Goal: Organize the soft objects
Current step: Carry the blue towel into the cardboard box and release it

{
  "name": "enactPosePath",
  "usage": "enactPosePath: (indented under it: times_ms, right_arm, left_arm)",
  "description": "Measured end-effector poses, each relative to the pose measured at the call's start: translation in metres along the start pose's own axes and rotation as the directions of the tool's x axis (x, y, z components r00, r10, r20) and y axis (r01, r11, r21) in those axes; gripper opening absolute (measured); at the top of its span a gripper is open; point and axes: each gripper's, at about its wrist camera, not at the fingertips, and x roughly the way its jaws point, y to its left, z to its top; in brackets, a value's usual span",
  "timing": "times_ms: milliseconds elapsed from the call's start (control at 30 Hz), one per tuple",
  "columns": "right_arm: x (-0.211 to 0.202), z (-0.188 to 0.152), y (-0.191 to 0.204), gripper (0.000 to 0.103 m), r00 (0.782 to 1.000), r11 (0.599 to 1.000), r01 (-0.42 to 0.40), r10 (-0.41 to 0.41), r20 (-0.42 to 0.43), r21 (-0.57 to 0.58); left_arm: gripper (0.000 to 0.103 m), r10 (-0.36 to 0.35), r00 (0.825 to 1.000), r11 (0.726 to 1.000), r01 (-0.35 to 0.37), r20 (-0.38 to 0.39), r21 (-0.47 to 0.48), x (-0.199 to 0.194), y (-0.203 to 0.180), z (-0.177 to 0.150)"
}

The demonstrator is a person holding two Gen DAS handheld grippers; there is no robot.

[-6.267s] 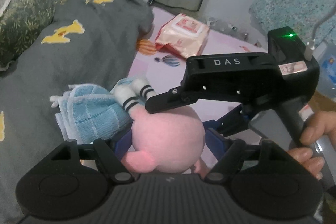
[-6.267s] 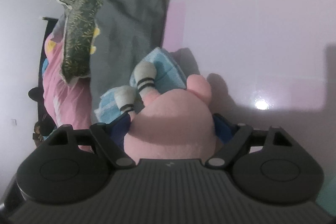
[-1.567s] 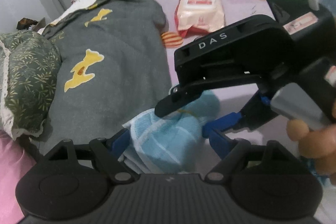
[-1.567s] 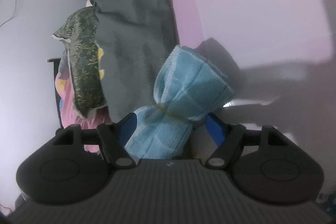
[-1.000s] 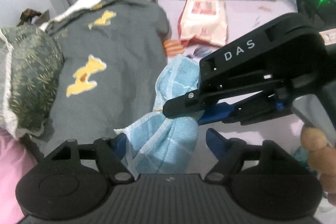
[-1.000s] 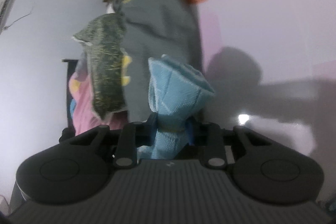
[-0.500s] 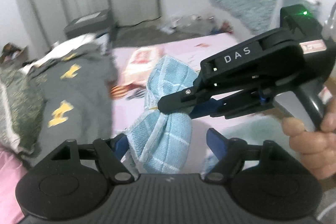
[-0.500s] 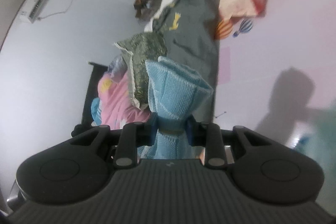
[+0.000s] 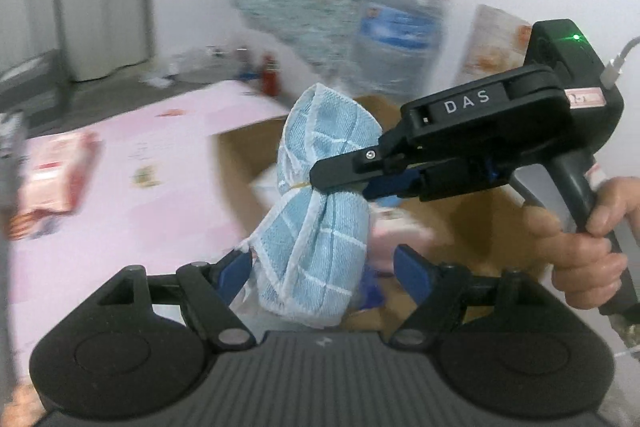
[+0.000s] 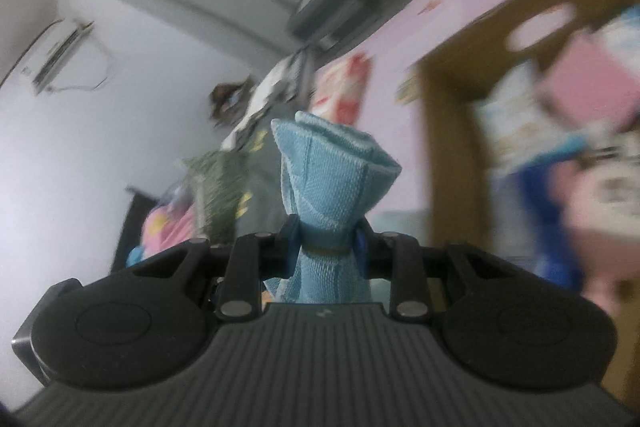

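A light blue checked towel (image 9: 320,227), bunched and tied at its waist with a band, hangs in the air. My right gripper (image 9: 340,183) comes in from the right and is shut on that waist; in the right wrist view the towel (image 10: 328,179) fans out above the pinched right gripper (image 10: 326,239). My left gripper (image 9: 324,267) is open, and the towel's lower end hangs between its blue fingertips (image 9: 412,265), clear of the right one. An open cardboard box (image 9: 240,155) lies just behind the towel. Blurred soft things (image 10: 592,87) lie inside the box (image 10: 448,131).
A pink floor mat (image 9: 140,167) spreads to the left with a wipes pack (image 9: 52,171) on it. A large water jug (image 9: 400,39) and a teal cloth stand against the far wall. A person's hand (image 9: 580,239) holds the right gripper's handle. Bedding (image 10: 216,195) lies far back.
Both grippers have swung away from the grey blanket, carrying the towel up and across. The cardboard box and water jug have come into view. The right grip on the towel is unchanged.
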Motion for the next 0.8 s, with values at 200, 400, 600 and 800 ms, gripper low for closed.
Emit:
enactPosePath:
  times_ms: [200,400,600,800]
  right_arm:
    - [-0.077,0.008,-0.034,0.026,0.968,0.971,0.234,-0.229,0.098,-0.042]
    - [-0.120,0.022,-0.057,0.026,0.863,0.848,0.504,-0.486,0.139,-0.162]
    - [-0.082,0.030,-0.085,0.028,0.758,0.711,0.631,-0.650,0.051,-0.311]
    - [-0.016,0.027,-0.101,0.038,0.649,0.580,0.687,-0.761,0.010,-0.438]
  left_arm:
    - [0.079,-0.104,0.995,0.994,0.104,-0.001,-0.018,0.032,-0.030,0.003]
    - [0.081,-0.087,0.996,0.995,0.087,0.013,-0.057,0.029,-0.020,-0.005]
    - [0.082,-0.021,0.999,0.994,0.024,0.030,-0.105,0.009,0.001,-0.017]
    - [0.083,0.027,0.998,0.986,-0.019,0.048,-0.163,-0.010,0.021,-0.032]
